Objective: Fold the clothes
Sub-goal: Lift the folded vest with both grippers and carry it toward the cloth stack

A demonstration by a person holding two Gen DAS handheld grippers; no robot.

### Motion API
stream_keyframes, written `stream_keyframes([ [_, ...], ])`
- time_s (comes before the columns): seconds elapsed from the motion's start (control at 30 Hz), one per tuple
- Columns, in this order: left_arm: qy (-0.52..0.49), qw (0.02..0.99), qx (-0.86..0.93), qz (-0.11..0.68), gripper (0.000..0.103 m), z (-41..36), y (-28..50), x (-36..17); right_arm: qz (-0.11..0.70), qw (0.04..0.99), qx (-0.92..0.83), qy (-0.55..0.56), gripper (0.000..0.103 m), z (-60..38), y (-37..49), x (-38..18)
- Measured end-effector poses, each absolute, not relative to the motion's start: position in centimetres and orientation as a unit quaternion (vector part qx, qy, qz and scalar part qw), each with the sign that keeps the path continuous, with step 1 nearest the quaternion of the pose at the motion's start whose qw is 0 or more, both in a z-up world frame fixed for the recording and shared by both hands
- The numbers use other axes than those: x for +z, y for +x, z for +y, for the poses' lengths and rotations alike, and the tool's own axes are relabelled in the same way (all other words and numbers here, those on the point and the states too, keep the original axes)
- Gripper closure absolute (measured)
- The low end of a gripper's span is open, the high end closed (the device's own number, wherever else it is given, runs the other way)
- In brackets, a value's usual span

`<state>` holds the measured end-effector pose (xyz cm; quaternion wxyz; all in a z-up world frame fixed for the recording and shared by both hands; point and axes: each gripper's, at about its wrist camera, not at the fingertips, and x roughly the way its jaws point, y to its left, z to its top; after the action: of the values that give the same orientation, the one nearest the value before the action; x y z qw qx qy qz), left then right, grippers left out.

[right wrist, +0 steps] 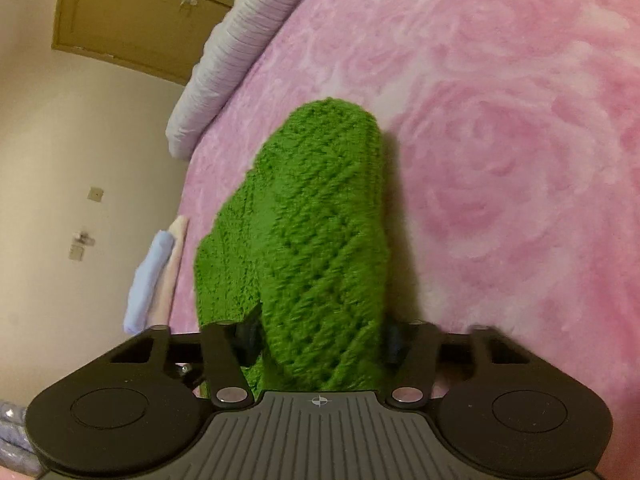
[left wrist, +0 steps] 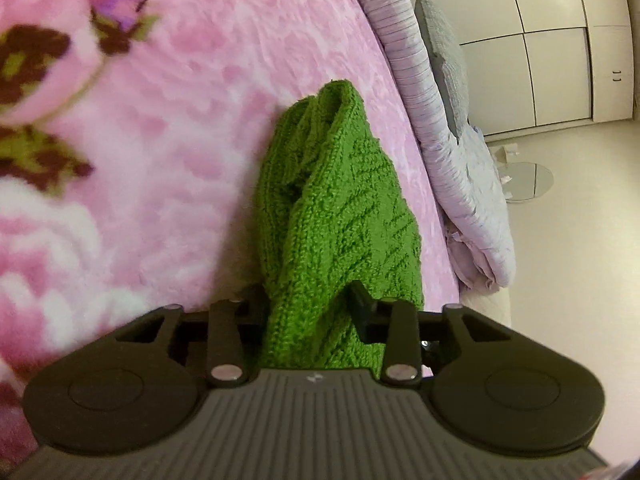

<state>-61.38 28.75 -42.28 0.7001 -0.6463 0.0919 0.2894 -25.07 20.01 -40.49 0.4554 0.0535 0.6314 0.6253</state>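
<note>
A green knitted garment [left wrist: 340, 208] was gripped by both hand-held grippers above a bed covered with a pink rose-patterned blanket [left wrist: 200, 100]. In the left wrist view, the left hand-held gripper [left wrist: 308, 304] was seen closed on a bunched edge of the knit, the fabric being pinched between its two black fingers [left wrist: 362, 300] and extending forward in loose folds — its far end was seen rolled open against the pink surface. In the right wrist view, the right hand-held gripper [right wrist: 320, 336] was likewise clamped on the green knitted garment [right wrist: 304, 240], which filled the gap between the fingers and rose forward as a thick rounded fold; whether its far end touched the pink rose-patterned blanket [right wrist: 500, 140] could not be told. A lilac striped quilt [left wrist: 452, 132] was seen heaped along the bed's edge, with a grey cloth [left wrist: 444, 60] lying on it. Beyond, white wardrobe doors [left wrist: 540, 40] and a round mirror-like disc [left wrist: 528, 180] on the floor were visible. In the right view the lilac striped quilt [right wrist: 240, 48] appeared again at the bed's edge, a brown door [right wrist: 132, 16] was seen on the wall, and folded pale blue and pink cloths [right wrist: 156, 272] were seen at the blanket's near edge — just beside the knit.
</note>
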Motion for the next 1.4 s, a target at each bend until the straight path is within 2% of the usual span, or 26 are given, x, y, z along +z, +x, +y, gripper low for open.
stream_keyframes([
  [0.07,-0.649,0.695,0.292,0.097,0.077,28.8,-61.2,-42.1,0.638,0.446,0.625,0.055,0.062,19.9,-24.6,-40.7],
  [0.23,-0.652,0.683,0.298,0.140,0.084,29.9,-60.4,-40.2,0.666,0.448,0.595,0.046,0.065,20.4,-24.5,-39.5],
  [0.3,-0.649,0.683,0.299,0.149,0.086,30.3,-60.4,-37.8,0.676,0.448,0.584,0.043,0.067,20.7,-24.6,-38.0],
  [0.53,-0.641,0.682,0.314,0.159,0.088,30.8,-62.1,-26.6,0.688,0.424,0.587,0.052,0.068,22.3,-25.6,-27.2],
  [0.73,-0.632,0.678,0.360,0.106,0.088,30.6,-66.8,-17.3,0.674,0.389,0.627,0.037,0.067,26.1,-30.1,-18.6],
  [0.93,-0.619,0.680,0.388,0.069,0.088,34.0,-76.6,-14.1,0.647,0.362,0.670,0.025,0.067,31.7,-40.2,-15.8],
  [1.27,-0.572,0.723,0.364,0.133,0.088,52.6,-100.3,-12.5,0.659,0.377,0.644,0.099,0.067,45.2,-64.5,-18.3],
  [1.4,-0.564,0.726,0.359,0.159,0.088,60.0,-106.0,-13.6,0.665,0.386,0.630,0.105,0.067,51.1,-71.0,-19.9],
])
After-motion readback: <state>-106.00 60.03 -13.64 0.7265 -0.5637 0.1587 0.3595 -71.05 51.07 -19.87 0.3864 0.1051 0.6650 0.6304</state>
